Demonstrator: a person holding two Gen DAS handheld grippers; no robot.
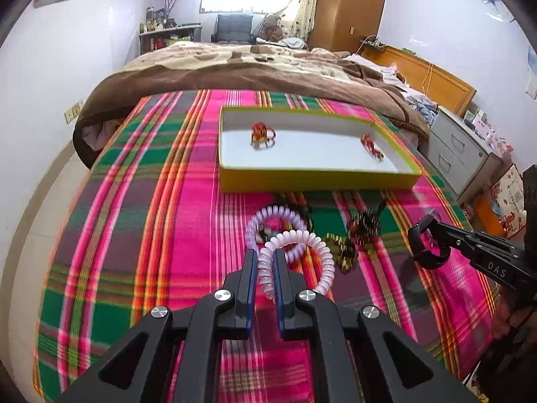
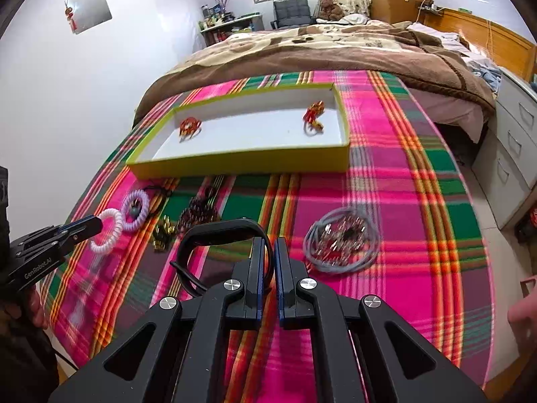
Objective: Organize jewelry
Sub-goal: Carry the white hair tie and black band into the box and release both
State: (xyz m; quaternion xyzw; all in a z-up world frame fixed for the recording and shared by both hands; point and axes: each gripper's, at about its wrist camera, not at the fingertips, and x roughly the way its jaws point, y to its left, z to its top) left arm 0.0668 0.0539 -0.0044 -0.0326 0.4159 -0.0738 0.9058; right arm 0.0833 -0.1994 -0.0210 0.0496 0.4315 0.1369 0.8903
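Note:
A yellow-rimmed white tray (image 1: pixel 315 178) (image 2: pixel 241 163) lies on the plaid cloth and holds two red-orange bracelets (image 1: pixel 262 133) (image 1: pixel 372 146). My left gripper (image 1: pixel 266 255) is shut on a pale pink spiral hair tie (image 1: pixel 327 262) (image 2: pixel 108 231), held just above the cloth. My right gripper (image 2: pixel 272 243) is shut on a black band (image 2: pixel 218 231) (image 1: pixel 423 247). A lilac spiral tie (image 1: pixel 278 216) (image 2: pixel 136 210), a dark beaded piece (image 1: pixel 364 226) (image 2: pixel 199 216) and gold beads (image 1: pixel 345 252) (image 2: pixel 162 233) lie in front of the tray.
A grey cord ring with a beaded ornament (image 2: pixel 342 240) lies on the cloth at the right. A bed with a brown blanket (image 1: pixel 255 70) stands behind the table. Grey drawers (image 1: pixel 456 147) stand at the right.

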